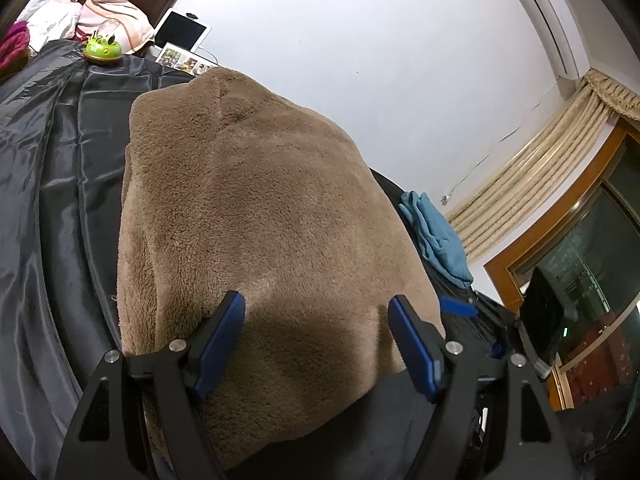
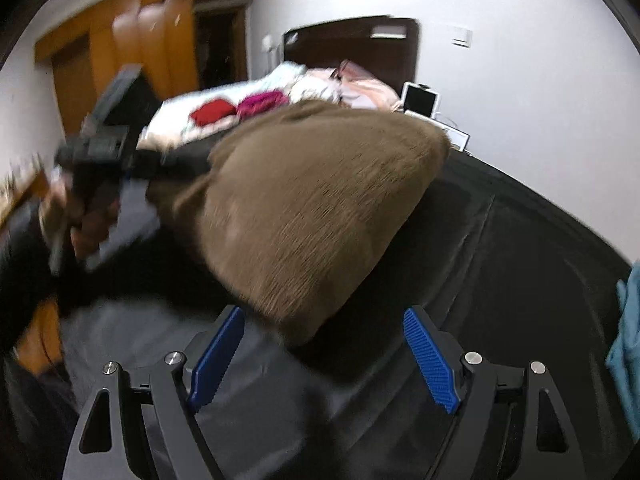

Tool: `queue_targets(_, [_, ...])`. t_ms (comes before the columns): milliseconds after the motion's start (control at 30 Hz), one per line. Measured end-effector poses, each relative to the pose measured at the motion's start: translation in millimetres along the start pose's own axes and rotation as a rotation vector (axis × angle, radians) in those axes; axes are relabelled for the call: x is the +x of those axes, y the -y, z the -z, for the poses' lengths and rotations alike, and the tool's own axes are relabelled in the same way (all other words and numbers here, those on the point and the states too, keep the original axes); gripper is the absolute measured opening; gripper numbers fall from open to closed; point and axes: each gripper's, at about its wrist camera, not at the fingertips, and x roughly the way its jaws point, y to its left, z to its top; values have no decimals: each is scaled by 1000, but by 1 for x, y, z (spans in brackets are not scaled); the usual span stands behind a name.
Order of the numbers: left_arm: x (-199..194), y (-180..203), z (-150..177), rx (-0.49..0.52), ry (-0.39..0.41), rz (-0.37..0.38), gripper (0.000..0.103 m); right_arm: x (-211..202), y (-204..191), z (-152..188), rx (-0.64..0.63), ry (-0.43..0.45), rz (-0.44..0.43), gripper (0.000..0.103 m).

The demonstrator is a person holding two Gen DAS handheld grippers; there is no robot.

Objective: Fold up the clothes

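Lying just ahead of both spread, empty grippers, left [image 1: 316,308] and right [image 2: 324,322], the fluffy brown fleece garment [image 1: 256,216] covers the black satin sheet [image 1: 60,184].

No text, label, brand or number is legible anywhere.

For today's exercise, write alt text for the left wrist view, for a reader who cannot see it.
An open left gripper hovers over a brown fleece garment spread on a black satin sheet. A folded blue cloth lies beside it; beyond, a tablet leans against the white wall.
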Motion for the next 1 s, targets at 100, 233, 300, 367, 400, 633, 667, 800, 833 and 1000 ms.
queue_targets(100, [-1, 0, 1, -3, 2, 2, 78, 12, -16, 4, -77, -45, 83, 84])
queue_targets(233, [-2, 0, 1, 0, 3, 4, 78, 20, -5, 0, -5, -48, 145, 84])
queue_targets(300, [-1, -2, 1, 1, 1, 12, 78, 16, 9, 2, 61, -34, 158, 84])
queue_targets(367, [-1, -3, 1, -2, -1, 24, 77, 13, 22, 3, 128, -20, 172, 84])
queue_targets(400, [-1, -4, 1, -3, -2, 29, 77, 15, 29, 4, 150, -31, 172, 84])
queue_targets(633, [-2, -7, 3, -3, 2, 31, 73, 17, 33, 4, 150, -48, 179, 84])
queue_targets(667, [-2, -7, 3, -3, 3, 32, 73, 16, 33, 4, 142, -47, 169, 84])
queue_targets(800, [-2, -8, 3, -3, 9, 33, 73, 0, 37, 2, 131, -19, 69, 84])
queue_targets(833, [-3, -9, 4, -7, 13, 37, 73, -7, 36, 0, 124, 0, 56, 84])
queue_targets(1000, [-11, -14, -5, -75, 32, 73, 73, -41, 29, -20, 87, 160, -9, 84])
